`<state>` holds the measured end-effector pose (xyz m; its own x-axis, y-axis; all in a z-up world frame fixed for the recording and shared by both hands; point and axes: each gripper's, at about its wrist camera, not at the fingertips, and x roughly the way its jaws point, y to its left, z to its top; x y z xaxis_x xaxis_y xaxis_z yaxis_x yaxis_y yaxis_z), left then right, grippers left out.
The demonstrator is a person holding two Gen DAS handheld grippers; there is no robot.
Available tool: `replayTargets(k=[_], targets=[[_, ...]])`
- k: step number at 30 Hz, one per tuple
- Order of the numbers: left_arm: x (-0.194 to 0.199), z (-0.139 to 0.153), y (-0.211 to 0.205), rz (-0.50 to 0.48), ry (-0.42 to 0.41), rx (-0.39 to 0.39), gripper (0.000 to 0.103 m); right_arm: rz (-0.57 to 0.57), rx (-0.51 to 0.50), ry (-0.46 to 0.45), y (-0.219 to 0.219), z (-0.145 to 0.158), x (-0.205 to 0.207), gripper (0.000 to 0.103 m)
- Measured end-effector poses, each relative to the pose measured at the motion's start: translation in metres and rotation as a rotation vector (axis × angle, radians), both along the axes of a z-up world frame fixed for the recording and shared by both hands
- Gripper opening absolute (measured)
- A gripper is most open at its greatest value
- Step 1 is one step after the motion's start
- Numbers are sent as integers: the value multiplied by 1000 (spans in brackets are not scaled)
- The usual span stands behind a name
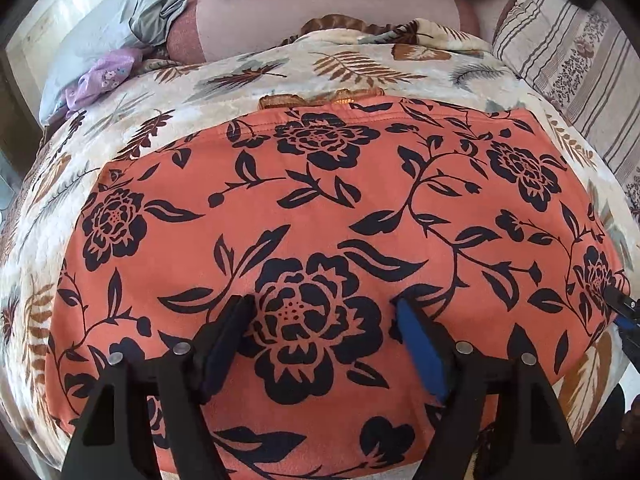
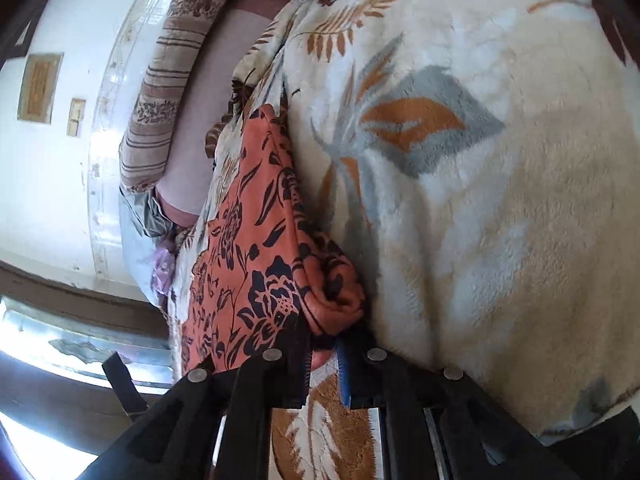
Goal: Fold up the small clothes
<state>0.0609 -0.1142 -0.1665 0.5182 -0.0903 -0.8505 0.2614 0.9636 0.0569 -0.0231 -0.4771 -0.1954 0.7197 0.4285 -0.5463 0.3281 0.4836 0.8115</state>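
Under left hand-held gripper (image 1: pixel 324 316): orange garment (image 1: pixel 320 200)

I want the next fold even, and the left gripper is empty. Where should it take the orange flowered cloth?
Probably the near hem of the orange cloth, from the near side: it lies flat there, the left gripper hovers open above, and the right gripper already pinches the right edge.

One orange garment (image 1: pixel 320 216), one blanket (image 1: pixel 248 76), two striped pillows (image 1: pixel 568 64).

- The orange floral garment (image 1: pixel 320 208) is running off the left wrist view's bottom edge.
- The right hand-held gripper (image 2: pixel 324 354) is hiding the garment's pinched edge.
- The purple cloth (image 1: pixel 100 80) is lying too crumpled to identify.
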Motion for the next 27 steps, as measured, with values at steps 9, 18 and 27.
replayTargets(k=[9, 18, 27], targets=[[0, 0, 7, -8, -2, -15, 78, 20, -97, 51, -2, 15, -9, 10], [2, 0, 10, -23, 1, -40, 79, -26, -202, 18, -31, 73, -1, 90], [2, -1, 11, -27, 1, -48, 80, 209, -268, 9, -30, 73, 185, 91]])
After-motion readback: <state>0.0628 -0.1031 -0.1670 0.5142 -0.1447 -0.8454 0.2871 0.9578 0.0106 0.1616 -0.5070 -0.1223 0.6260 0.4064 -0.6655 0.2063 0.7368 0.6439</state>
